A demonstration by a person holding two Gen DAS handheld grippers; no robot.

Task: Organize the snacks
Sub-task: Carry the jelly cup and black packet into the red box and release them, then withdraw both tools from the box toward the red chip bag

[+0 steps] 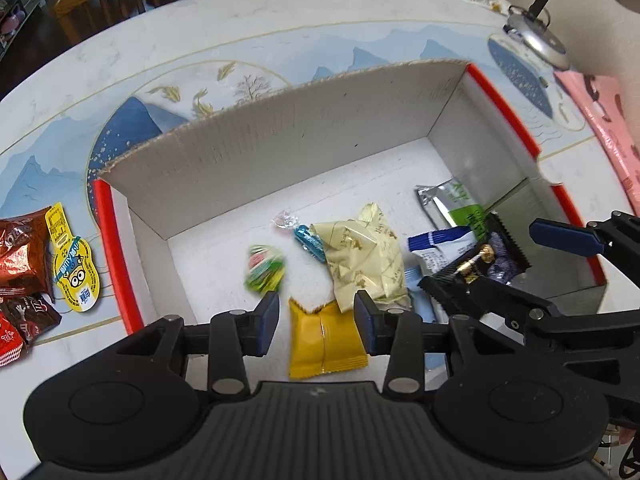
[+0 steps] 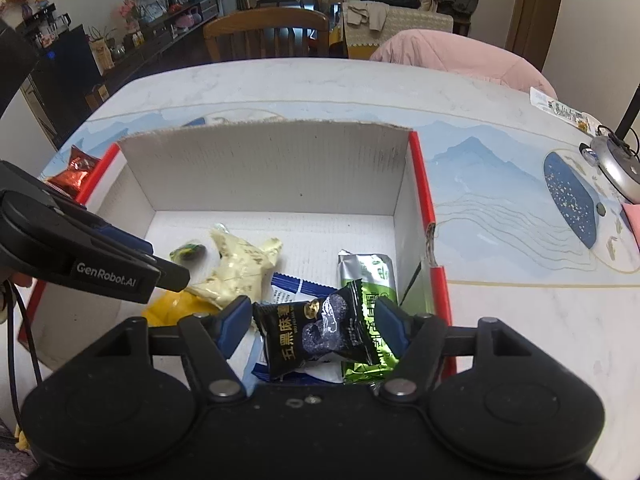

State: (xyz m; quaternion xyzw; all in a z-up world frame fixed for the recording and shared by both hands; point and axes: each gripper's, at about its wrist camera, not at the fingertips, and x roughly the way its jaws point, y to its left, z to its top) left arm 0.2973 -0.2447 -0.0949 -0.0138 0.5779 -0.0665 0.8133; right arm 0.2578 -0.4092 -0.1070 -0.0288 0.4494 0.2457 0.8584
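A cardboard box (image 1: 280, 148) with red edges holds several snacks: a yellow packet (image 1: 324, 340), a cream packet (image 1: 364, 260), a small green-pink candy (image 1: 266, 268) that looks blurred, a blue-white packet (image 1: 440, 244) and a silver-green bar (image 1: 452, 200). My left gripper (image 1: 316, 322) is open and empty over the yellow packet. My right gripper (image 2: 314, 326) is open over the box's right side, a black sesame packet (image 2: 316, 332) lying loose between its fingers on the green bar (image 2: 372, 280). The box (image 2: 264, 168) also shows in the right wrist view.
Red-brown snack bags (image 1: 24, 256) and a yellow Minion packet (image 1: 76, 268) lie on the table left of the box. A lamp base (image 1: 540, 40) and a pink item (image 1: 608, 128) sit at the right. Wooden chairs (image 2: 268, 36) stand behind the table.
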